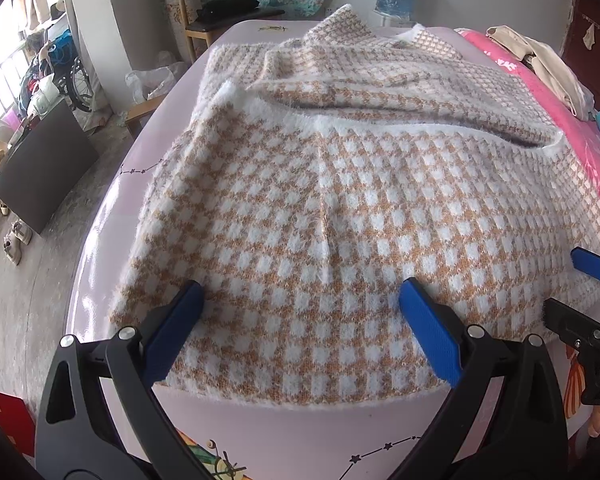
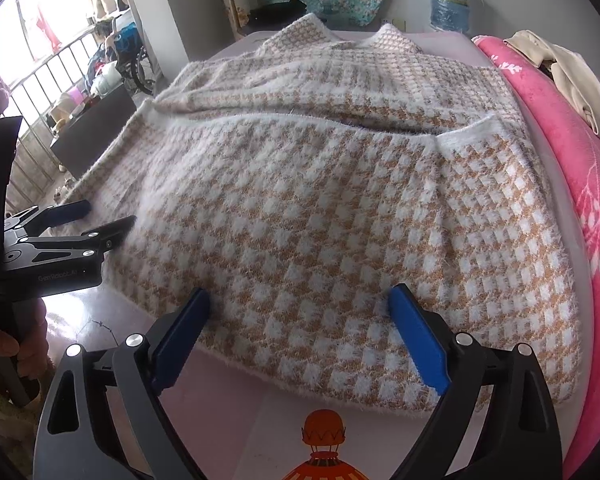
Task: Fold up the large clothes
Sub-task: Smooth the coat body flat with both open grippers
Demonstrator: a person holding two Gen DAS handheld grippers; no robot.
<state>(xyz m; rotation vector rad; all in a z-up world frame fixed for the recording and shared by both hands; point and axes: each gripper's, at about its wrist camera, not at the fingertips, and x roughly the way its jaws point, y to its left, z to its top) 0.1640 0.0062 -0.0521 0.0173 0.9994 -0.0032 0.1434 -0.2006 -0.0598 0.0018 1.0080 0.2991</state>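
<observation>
Left wrist view looks down on a fuzzy tan-and-white checked sweater (image 1: pixel 340 200) spread over a pale lilac printed sheet (image 1: pixel 300 432) on a bed. The left gripper (image 1: pixel 300 292) has its jaws spread wide, the blue pads (image 1: pixel 430 328) resting at the garment's near hem with cloth lying between them but not pinched. A folded layer of the sweater lies over the far part, its white fluffy edge running across the middle. At the right edge of this view the right gripper (image 1: pixel 580 280) shows as a blue fingertip and black linkage, just beside the same hem.

Right wrist view shows the right gripper (image 2: pixel 298 300) likewise spread, both blue pads set on the near hem of the sweater (image 2: pixel 320 208), nothing clamped. The left gripper (image 2: pixel 100 216) appears at the left, its jaws apart by the garment's left edge; whether its tips touch the knit is hard to tell from this angle. A hand (image 2: pixel 0 344) grips its handle. A pink blanket (image 2: pixel 580 160) lies along the right side of the bed, with a beige garment (image 2: pixel 560 68) on it. Beyond the bed stand a wooden chair (image 2: pixel 256 0) and a blue water bottle (image 2: pixel 450 0).
</observation>
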